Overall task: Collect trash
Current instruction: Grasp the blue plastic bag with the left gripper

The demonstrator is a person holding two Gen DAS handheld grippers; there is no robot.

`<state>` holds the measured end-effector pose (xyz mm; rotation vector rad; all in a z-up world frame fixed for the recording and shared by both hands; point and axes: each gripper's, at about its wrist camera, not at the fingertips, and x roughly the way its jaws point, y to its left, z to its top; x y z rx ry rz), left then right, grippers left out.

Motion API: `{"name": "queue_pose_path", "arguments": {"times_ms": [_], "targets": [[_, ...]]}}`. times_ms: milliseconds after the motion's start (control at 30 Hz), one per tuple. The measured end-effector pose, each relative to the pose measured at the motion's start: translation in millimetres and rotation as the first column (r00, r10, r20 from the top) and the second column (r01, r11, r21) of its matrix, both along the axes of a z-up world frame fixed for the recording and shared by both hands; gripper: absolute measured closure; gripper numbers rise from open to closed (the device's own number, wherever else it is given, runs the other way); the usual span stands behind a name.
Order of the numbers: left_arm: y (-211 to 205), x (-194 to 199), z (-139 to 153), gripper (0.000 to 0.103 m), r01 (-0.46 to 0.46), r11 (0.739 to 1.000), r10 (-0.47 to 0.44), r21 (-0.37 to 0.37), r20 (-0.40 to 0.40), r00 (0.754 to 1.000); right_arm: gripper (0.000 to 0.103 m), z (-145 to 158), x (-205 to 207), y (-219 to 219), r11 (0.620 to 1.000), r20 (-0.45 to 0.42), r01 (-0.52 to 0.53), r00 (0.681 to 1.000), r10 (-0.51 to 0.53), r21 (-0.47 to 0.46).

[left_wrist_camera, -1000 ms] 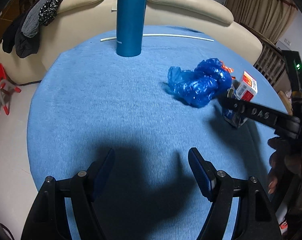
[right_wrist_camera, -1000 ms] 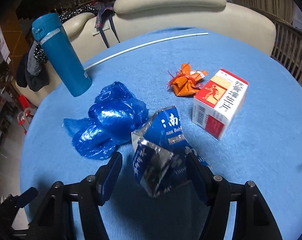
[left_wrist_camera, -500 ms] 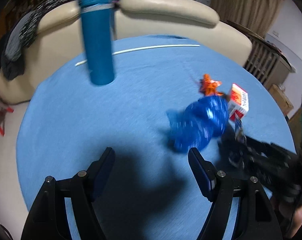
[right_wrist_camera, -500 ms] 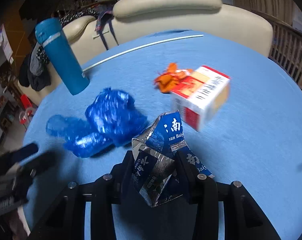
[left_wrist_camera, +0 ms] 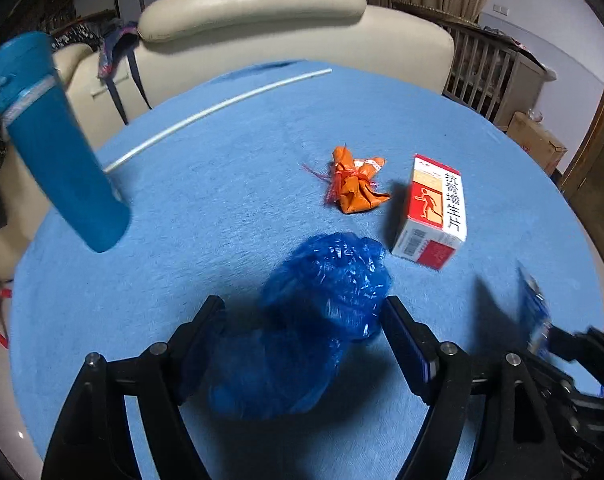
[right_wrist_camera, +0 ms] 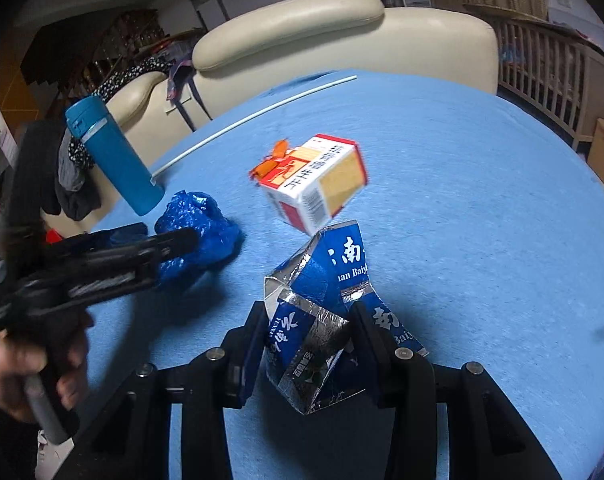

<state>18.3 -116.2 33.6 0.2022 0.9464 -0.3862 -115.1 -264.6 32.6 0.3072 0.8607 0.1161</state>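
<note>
The right gripper (right_wrist_camera: 304, 344) is clamped on a crumpled blue foil packet (right_wrist_camera: 322, 320). The left gripper (left_wrist_camera: 302, 336) stands spread wide, a crumpled blue plastic bag (left_wrist_camera: 318, 320) between its fingers; the medicine box (left_wrist_camera: 434, 212) lies ahead-right.

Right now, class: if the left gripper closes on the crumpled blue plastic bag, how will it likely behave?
The blue plastic bag looks thin and crinkled, so it probably squashes between the left gripper fingers. It likely weighs little. Loose folds may droop or slip free.
</note>
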Motion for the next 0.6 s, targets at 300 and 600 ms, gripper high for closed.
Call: {"name": "queue_pose_path", "arguments": {"times_ms": [300, 600], "targets": [[-1.8, 8.3, -23.8, 0.051, -0.021, 1.000, 0.019, -0.019, -0.108, 0.994, 0.059, 5.6, -11.0, -12.3, 1.000, 0.014, 0.025, 1.000, -0.025, 0.012], [23.2, -34.9, -6.6, 0.051, -0.074, 0.997, 0.074, -0.007, -0.053, 0.996, 0.059, 19.7, -29.0, -5.2, 0.999, 0.044, 0.027, 0.999, -0.028, 0.018]]}}
